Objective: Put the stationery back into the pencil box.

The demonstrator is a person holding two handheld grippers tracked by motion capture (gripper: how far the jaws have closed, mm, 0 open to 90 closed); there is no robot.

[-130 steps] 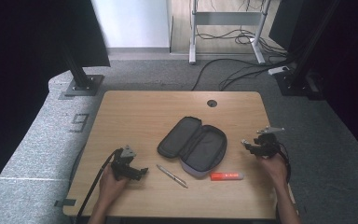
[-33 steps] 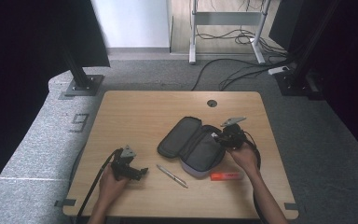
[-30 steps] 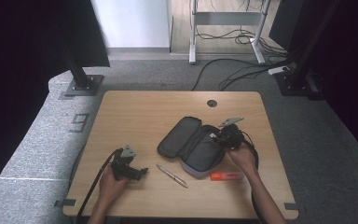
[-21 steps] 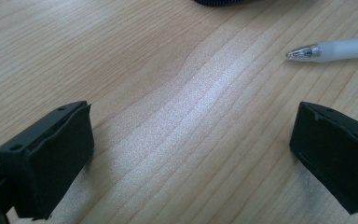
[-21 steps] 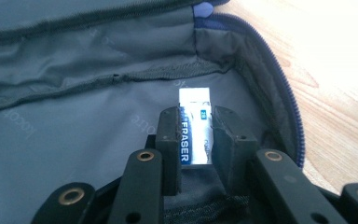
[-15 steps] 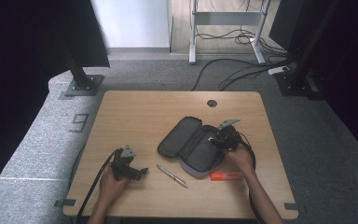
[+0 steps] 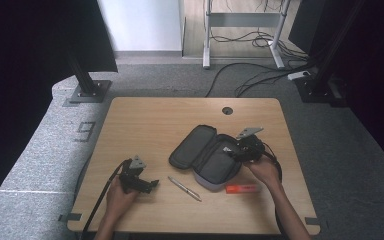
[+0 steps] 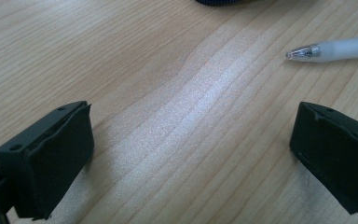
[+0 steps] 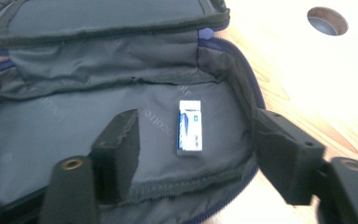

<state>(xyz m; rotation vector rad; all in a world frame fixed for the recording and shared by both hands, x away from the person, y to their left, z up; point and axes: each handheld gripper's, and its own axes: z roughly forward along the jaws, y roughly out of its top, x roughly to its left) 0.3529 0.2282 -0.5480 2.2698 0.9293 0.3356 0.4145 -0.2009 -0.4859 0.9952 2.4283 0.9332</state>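
Eraser dropped into open pencil case; right tongs spread above it, left tongs idle and open.

Right tongs (image 9: 193, 140) have just been opening over the pencil case (image 7: 207, 155); the small white-and-blue eraser (image 9: 189, 126) lies free on the grey lining of the near half, between the pads but touched by neither. Left tongs (image 8: 191, 144) rest on the wooden surface (image 7: 150, 120), jaws wide with nothing between, pen (image 8: 335, 49) just ahead. Orange marker (image 7: 242, 188) lies on the surface by the right hand (image 7: 262, 170), outside the case. Risks, as I judge: a pad catching the soft zip edge on withdrawal could drag the case or tip the eraser out; the pen may roll if the left tongs nudge it on approach.
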